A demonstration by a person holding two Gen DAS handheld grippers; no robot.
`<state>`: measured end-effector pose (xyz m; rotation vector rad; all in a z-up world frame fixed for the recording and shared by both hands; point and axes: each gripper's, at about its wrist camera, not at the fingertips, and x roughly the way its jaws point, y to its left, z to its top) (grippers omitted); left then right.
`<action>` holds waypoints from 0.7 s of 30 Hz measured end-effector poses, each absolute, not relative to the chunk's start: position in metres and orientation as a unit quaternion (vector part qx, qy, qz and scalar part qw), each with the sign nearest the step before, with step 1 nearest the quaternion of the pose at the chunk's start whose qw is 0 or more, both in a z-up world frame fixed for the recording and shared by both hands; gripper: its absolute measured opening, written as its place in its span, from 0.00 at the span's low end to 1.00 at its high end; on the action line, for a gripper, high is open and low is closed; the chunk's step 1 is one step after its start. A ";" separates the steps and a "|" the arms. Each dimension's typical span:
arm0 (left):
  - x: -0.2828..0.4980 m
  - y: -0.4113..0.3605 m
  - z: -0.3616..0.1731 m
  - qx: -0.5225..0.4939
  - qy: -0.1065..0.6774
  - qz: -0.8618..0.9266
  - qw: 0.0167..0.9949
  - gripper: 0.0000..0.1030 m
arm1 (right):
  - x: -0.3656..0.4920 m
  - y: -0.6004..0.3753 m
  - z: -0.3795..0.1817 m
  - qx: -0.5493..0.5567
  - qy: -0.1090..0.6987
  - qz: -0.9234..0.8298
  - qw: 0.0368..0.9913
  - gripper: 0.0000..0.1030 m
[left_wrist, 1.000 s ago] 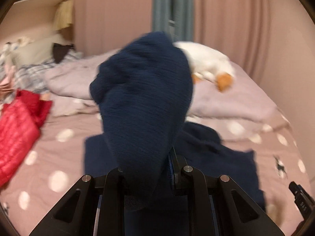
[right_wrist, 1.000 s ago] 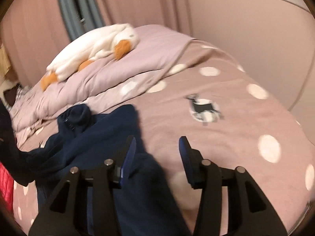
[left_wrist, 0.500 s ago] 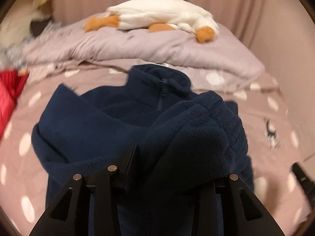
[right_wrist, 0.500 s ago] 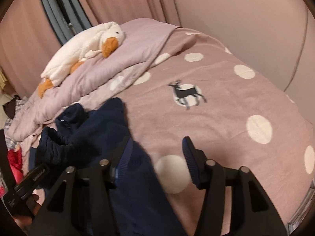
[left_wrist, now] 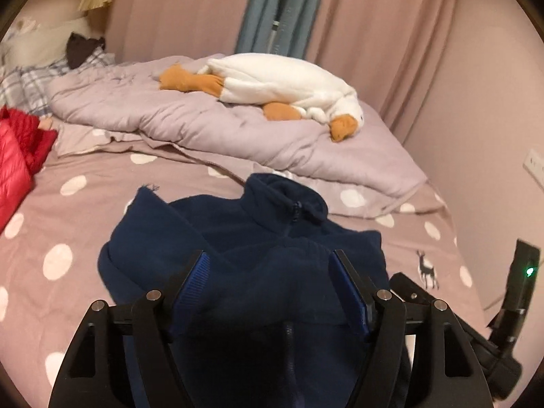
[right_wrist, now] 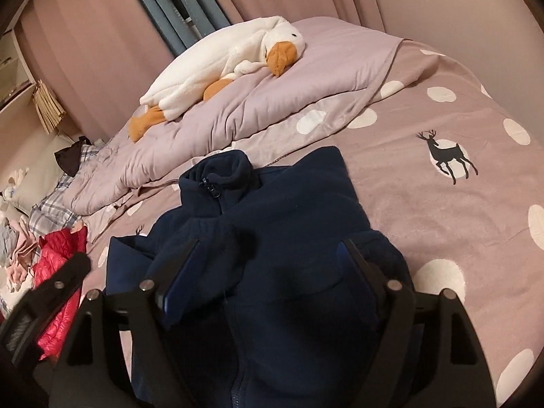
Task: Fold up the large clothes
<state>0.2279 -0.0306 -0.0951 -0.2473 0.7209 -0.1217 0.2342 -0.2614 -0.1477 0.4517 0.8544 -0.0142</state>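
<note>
We see a navy fleece jacket [right_wrist: 272, 238] lying on the bed [right_wrist: 442, 210], front side up, its zipped collar pointing toward the head of the bed and both sleeves folded in across the chest. It sits near the middle of the spotted bedspread, with its lower part running out of view toward the foot edge below us.

Our left gripper [left_wrist: 270, 284] hovers over the folded sleeve, and its jaws are opening; the blue pads stand well apart, with fleece lying below and between them but not pinched. Our right gripper [right_wrist: 268, 272] is likewise over the jacket's chest, its jaws opening too, with fabric beneath the gap and neither pad pressing on it. In the left wrist view the right gripper shows at the right edge, beside the jacket.

Toward the head of the bed a rumpled lilac duvet [left_wrist: 238, 129] lies across the width, and a white plush goose [left_wrist: 282, 85] rests on top of it. A red quilted garment [left_wrist: 17, 159] lies at the bed's left edge, well apart from the jacket.
</note>
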 end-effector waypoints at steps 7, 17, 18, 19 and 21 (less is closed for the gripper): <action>0.230 0.012 -0.100 -0.120 0.324 0.033 0.938 0.73 | 0.251 -0.241 -0.156 0.236 0.426 0.006 0.874 0.86; 0.240 0.063 -0.118 -0.079 0.334 0.117 0.932 0.73 | 0.318 -0.130 -0.218 0.102 0.517 0.019 0.850 0.44; 0.240 0.068 -0.120 -0.086 0.333 0.121 0.931 0.73 | 0.317 -0.136 -0.217 0.112 0.510 0.033 0.852 0.36; 0.241 0.070 -0.121 -0.092 0.333 0.123 0.930 0.73 | 0.316 -0.147 -0.212 0.141 0.502 0.048 0.852 0.27; 0.244 0.073 -0.123 -0.116 0.334 0.122 0.927 0.73 | 0.319 -0.170 -0.193 0.184 0.479 0.070 0.856 0.14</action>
